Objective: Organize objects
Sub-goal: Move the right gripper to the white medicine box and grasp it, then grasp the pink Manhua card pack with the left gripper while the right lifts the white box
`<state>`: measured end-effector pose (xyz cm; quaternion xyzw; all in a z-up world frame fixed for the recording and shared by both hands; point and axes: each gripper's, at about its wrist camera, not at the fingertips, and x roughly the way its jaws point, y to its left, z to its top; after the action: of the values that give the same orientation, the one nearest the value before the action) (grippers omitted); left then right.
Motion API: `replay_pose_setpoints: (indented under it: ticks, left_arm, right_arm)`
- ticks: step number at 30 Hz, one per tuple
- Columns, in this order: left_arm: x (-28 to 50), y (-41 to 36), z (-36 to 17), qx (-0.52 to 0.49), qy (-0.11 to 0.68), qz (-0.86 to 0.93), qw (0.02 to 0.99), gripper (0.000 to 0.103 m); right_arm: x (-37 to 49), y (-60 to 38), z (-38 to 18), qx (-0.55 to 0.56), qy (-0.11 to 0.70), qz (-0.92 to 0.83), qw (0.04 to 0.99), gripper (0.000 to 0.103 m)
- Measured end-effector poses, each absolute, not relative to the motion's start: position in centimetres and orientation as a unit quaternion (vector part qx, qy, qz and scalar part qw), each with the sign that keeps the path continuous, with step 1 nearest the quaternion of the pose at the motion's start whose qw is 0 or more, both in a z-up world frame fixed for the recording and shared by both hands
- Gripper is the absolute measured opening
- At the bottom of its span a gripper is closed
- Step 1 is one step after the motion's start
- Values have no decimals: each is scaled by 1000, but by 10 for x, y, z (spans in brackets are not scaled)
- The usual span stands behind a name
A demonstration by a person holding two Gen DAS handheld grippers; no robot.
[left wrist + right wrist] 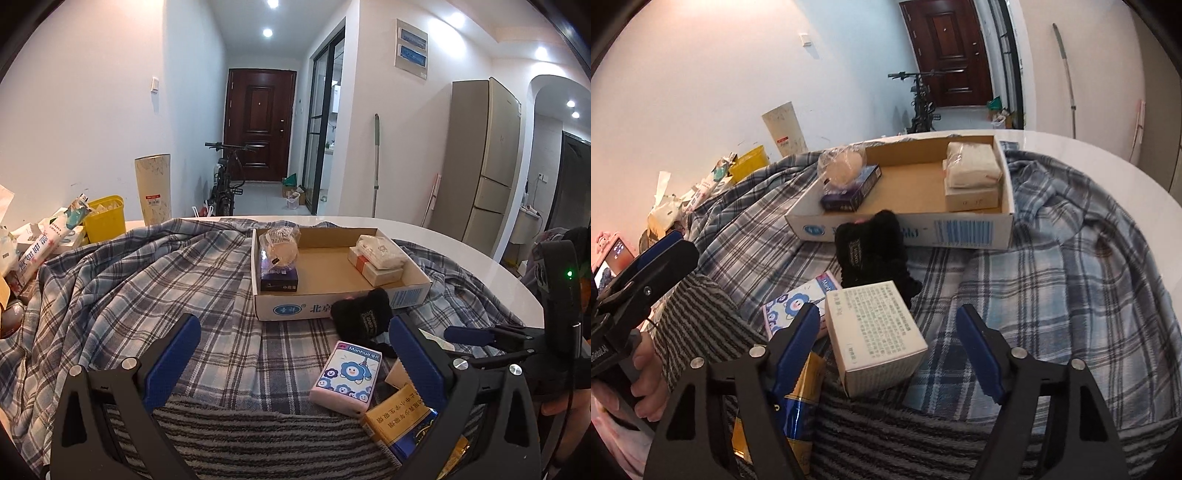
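Observation:
A white printed box (877,332) lies on the plaid cloth between the pads of my right gripper (888,314); the left pad is next to it and a gap shows on the right side. My left gripper (291,332) is open wide above the cloth, with a pink tissue pack (345,376) lying near its right finger. A black fabric piece (362,317) leans against the front wall of the cardboard tray (295,308). A yellow-and-blue carton (399,413) lies beside the tissue pack. The tray holds a dark blue box (849,192) topped by a wrapped round item, and white packs (973,166).
A blue plaid cloth (1071,258) covers the white table (461,243). A yellow tub (105,218) and several packets are heaped at the far left. A striped sleeve (698,314) and a hand (642,365) hold the left gripper's handle.

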<state>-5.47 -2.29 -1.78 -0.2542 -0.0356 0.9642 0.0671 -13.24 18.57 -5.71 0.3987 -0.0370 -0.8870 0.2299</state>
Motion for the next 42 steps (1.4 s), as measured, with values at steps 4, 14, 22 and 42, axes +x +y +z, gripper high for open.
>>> replay_pose_setpoints:
  ticks: [4,14,22,42]
  left_arm:
    - [-57,-22,-20,-262,-34,962,68,103]
    - [-58,-16,-21,-265,-22,962,69,103]
    - [-72,-15,-21,-308,-9,947,94,103]
    - [-129,32,-68,-494,43,848,187,76]
  right_arm:
    - [-135,183,-61,411,-38,-878,243,63]
    - [-129,186,-56,399,-42,-885,236,43]
    - [-109,203,-19,303,-31,-936,179,42]
    - [-120,224,-18,285,-45,-945,152,42]
